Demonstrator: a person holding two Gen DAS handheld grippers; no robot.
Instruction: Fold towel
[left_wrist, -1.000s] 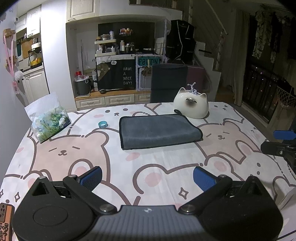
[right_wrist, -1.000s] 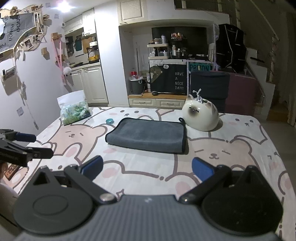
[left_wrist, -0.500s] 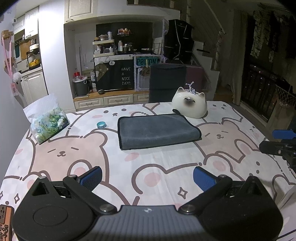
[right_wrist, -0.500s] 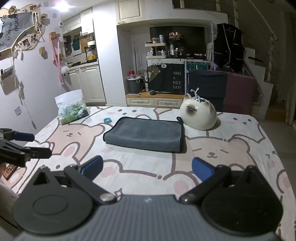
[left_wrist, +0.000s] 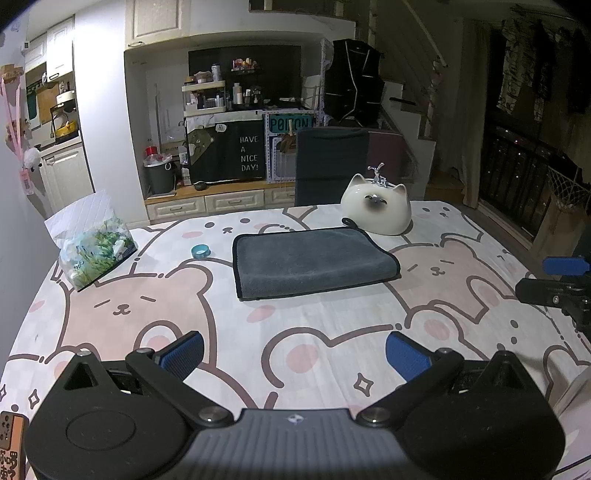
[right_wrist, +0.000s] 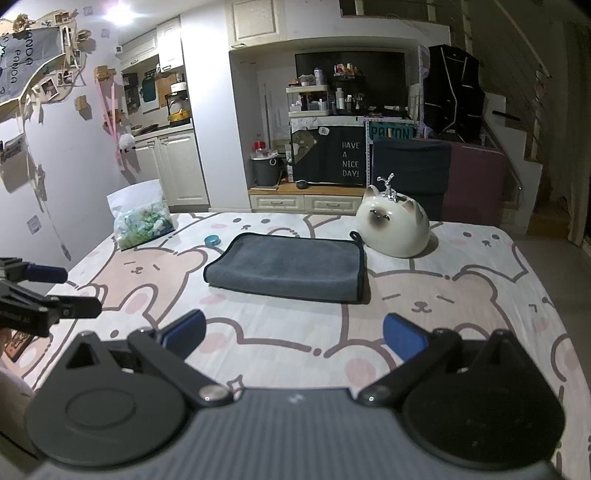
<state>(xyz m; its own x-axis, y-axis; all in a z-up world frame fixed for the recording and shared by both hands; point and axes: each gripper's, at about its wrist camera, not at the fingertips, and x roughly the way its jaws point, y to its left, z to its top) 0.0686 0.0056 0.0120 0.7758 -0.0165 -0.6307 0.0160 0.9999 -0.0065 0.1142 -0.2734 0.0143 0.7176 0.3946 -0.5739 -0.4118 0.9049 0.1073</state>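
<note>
towel (left_wrist: 314, 260) flat on tabletop (left_wrist: 155, 306), well ahead of both tongs | left tongs (left_wrist: 293, 352) and right tongs (right_wrist: 293, 338) spread apart, empty | looks soft, floppy, light, so pinch near-edge corners imo

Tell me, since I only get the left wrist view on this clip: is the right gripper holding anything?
Observer: No. In its own view the right gripper is open, with nothing between the pads, and it is short of the towel.
Operator: How does the left gripper look from that side?
Observer: The left gripper shows at the picture's left edge, seen sideways, fingers apart and empty.
Operator: Where is the light coming from?
Observer: A ceiling light is lit at the upper left, above a wall of pinned photos.
</note>
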